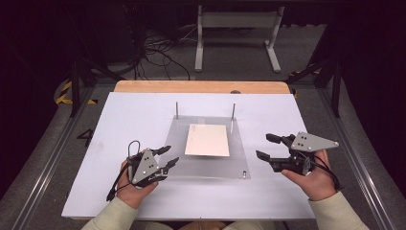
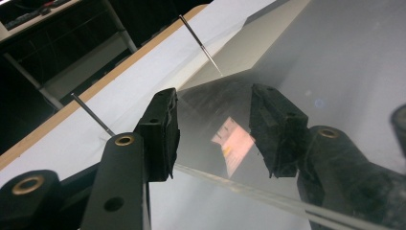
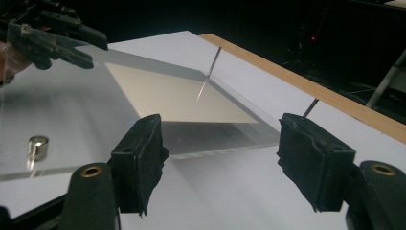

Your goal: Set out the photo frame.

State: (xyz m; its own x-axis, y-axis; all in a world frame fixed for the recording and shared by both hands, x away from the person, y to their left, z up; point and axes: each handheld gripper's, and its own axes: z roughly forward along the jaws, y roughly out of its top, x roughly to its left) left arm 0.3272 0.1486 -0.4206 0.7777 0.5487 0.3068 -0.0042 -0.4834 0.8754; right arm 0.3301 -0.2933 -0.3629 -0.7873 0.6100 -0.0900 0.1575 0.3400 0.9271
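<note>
A clear acrylic sheet (image 1: 210, 167) lies flat on the white table top (image 1: 119, 124), with a cream paper rectangle (image 1: 207, 140) at its middle. Two thin metal pins (image 1: 177, 110) (image 1: 233, 111) stand upright at the sheet's back corners. My left gripper (image 1: 171, 155) is at the sheet's front left corner with its jaws apart. In the left gripper view the sheet's edge (image 2: 230, 184) runs across the gap between the jaws of that gripper (image 2: 213, 129). My right gripper (image 1: 263, 145) hovers just off the sheet's right edge, open, with nothing between its jaws (image 3: 220, 158).
A small metal cylinder (image 1: 244, 174) stands on the sheet's front right corner, also seen in the right gripper view (image 3: 37, 146). A wooden strip (image 1: 201, 86) borders the table's far edge. Beyond it are a grey metal stand (image 1: 237, 28) and loose cables (image 1: 153, 52) on the floor.
</note>
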